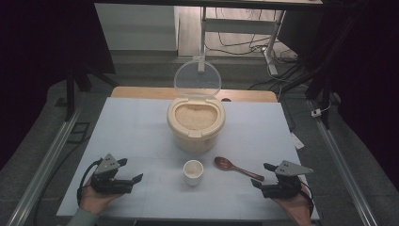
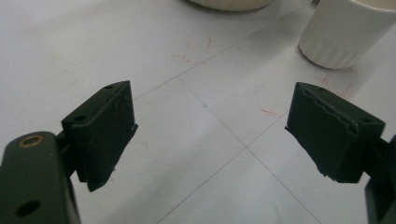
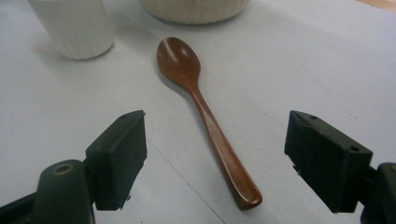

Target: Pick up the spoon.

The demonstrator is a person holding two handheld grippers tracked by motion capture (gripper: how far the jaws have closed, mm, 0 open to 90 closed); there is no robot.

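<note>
We start with the wooden spoon (image 3: 201, 112), which lies flat on the white surface (image 1: 141, 127) just in front of our right tongs (image 3: 215, 158); it is a smooth, reddish-brown piece with an oval bowl facing up and a slim handle that widens to a rounded end, and that end points toward the gap of the tongs without touching either black pad. No brand, label or readable writing shows on the spoon or on anything else here; the only marks are thin pencil-like grid lines and a few faint red scribbles on the surface. Our right tongs stand wide apart and hold nothing. Just beside the spoon's bowl stands a small white cup (image 1: 193, 172), glossy like ceramic, with fine vertical ribs on its wall. Behind the cup and spoon sits a round cream-coloured container (image 1: 195, 123) of what looks like plastic, filled with pale grains like rice, its clear round lid (image 1: 197, 78) hinged up at the back. Our left tongs (image 2: 210, 135) rest at the near left of the surface, well apart from the cup, their jaws likewise spread with nothing between them; the pads are matt black with rough, slightly worn edges. A hand (image 1: 94, 200) grips each tool from below.
</note>
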